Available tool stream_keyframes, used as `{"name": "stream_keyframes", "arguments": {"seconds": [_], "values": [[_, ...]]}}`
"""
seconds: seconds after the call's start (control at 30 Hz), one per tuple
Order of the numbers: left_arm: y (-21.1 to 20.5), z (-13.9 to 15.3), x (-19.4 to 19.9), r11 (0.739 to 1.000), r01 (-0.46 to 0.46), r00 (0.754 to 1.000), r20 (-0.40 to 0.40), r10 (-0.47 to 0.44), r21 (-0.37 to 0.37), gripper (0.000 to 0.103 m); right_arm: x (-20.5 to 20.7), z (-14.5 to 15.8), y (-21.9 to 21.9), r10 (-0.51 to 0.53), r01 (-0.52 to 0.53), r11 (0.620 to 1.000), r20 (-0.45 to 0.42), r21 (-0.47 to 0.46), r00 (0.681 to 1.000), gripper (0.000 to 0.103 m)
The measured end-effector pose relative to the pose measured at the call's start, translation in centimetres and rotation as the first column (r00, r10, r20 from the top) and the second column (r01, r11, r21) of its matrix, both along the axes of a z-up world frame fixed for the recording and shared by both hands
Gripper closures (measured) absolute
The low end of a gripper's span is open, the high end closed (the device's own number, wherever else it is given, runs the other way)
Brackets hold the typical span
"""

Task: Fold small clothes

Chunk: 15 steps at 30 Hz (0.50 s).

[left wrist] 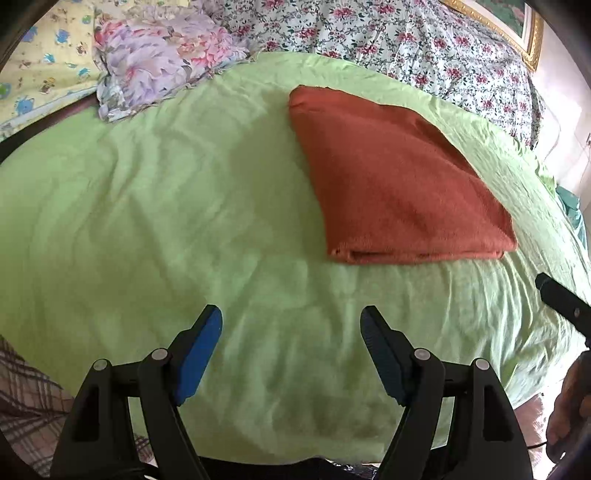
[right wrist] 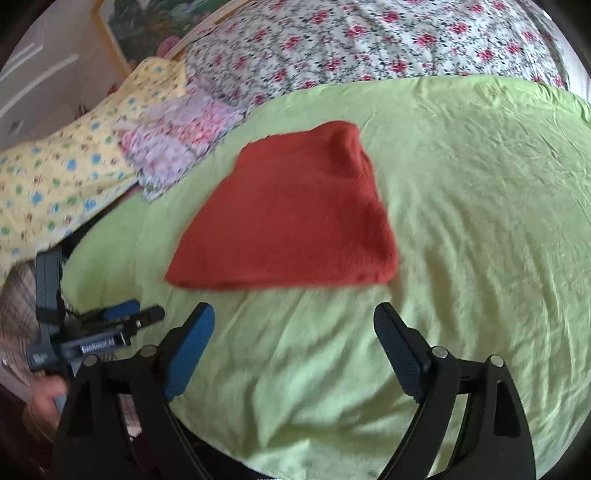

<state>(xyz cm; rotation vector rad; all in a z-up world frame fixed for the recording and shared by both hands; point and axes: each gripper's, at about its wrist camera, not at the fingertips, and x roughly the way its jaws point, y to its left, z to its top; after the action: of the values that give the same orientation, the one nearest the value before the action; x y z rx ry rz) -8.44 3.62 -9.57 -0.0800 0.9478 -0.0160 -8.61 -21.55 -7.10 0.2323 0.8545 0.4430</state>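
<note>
A rust-red cloth (left wrist: 399, 184) lies folded flat on the light green sheet (left wrist: 166, 221), its layered edge facing me. In the right wrist view the red cloth (right wrist: 295, 221) lies ahead, left of centre, on the green sheet (right wrist: 480, 221). My left gripper (left wrist: 291, 321) is open and empty above the sheet, short of the cloth's near left corner. My right gripper (right wrist: 295, 321) is open and empty, just short of the cloth's near edge. The left gripper also shows at the lower left of the right wrist view (right wrist: 125, 314). The right gripper's tip shows at the right edge of the left wrist view (left wrist: 561, 295).
A lilac floral pillow (left wrist: 162, 59) and a yellow printed cloth (left wrist: 40, 62) lie at the far left. A white bedspread with red flowers (left wrist: 424, 40) covers the bed behind. A plaid cloth (left wrist: 26, 398) is at the near left. A gold picture frame (left wrist: 532, 33) is at the far right.
</note>
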Motion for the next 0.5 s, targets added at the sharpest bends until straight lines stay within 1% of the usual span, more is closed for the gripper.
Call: {"name": "stream_keyframes", "arguments": {"seconds": [0.07, 0.23, 0.33, 0.43, 0.5], "values": [[-0.2, -0.1, -0.3, 1.0, 0.0, 1.0, 0.001, 0.0, 0.02, 0.024, -0.6, -0.3, 0.6, 0.006, -0.006, 1.0, 0.002, -0.027, 1.0, 0.014], [-0.4, -0.1, -0.7, 1.0, 0.005, 1.0, -0.001, -0.005, 0.023, 0.023, -1.5, -0.5, 1.5, 0.027, -0.026, 0.998, 0.022, -0.054, 0.999, 0.013], [-0.3, 0.2, -0.7, 0.999, 0.005, 1.0, 0.0, -0.005, 0.042, 0.021, -1.7, -0.6, 1.7, 0.025, -0.021, 0.995, 0.039, -0.093, 0.999, 0.009], [-0.1, 0.7, -0.1, 0.999, 0.003, 1.0, -0.004, -0.003, 0.052, 0.02, -1.5, -0.2, 1.8, 0.029, -0.024, 0.995, 0.047, -0.1, 0.998, 0.008], [0.0, 1.5, 0.5, 0.998, 0.001, 1.0, 0.007, -0.001, 0.06, 0.02, -1.3, 0.6, 1.8, 0.038, -0.031, 0.995, 0.07, -0.09, 0.997, 0.008]]}}
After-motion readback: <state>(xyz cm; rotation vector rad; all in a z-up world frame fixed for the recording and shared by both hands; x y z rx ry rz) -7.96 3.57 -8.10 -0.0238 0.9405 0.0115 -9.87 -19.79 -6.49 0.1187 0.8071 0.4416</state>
